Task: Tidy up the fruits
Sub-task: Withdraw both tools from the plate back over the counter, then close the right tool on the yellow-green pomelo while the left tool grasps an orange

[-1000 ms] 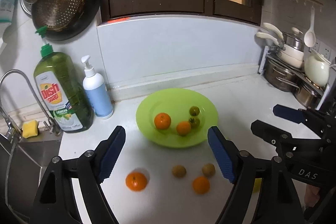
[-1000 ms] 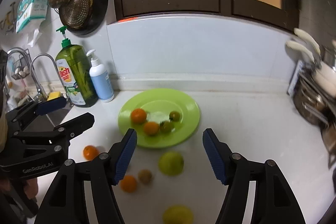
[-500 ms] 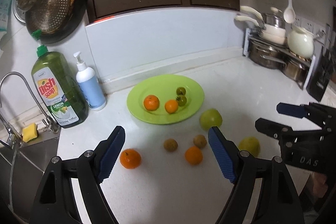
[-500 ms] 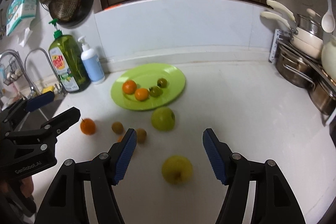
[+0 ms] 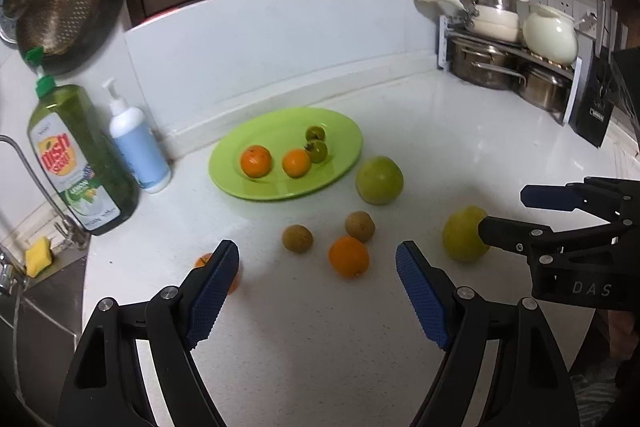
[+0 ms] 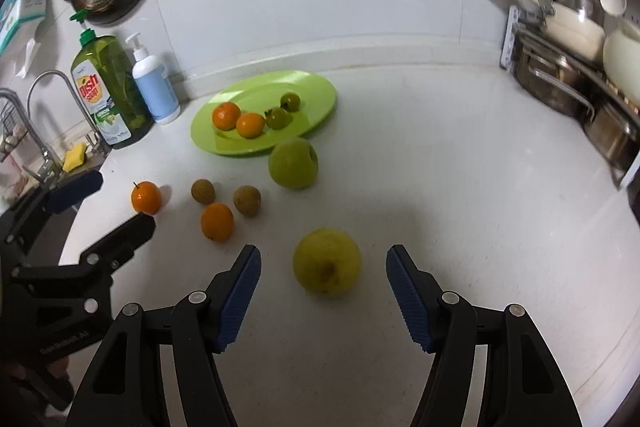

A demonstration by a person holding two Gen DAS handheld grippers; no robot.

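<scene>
White counter (image 6: 460, 187): loose fruit, soap bottles (image 5: 80, 155) beside plate (image 5: 344, 131)

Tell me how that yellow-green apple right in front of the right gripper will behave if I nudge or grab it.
The yellow-green apple is round and rests free on the smooth white counter, so a nudge will probably roll it. Its skin looks glossy, so the pads may slip off-centre. It nearly fills the open right gripper, leaving little clearance; approach squarely.

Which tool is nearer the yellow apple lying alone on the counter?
Right. The right tool is open just in front of the yellow apple; the left tool sits off to its side, over by the oranges.
</scene>
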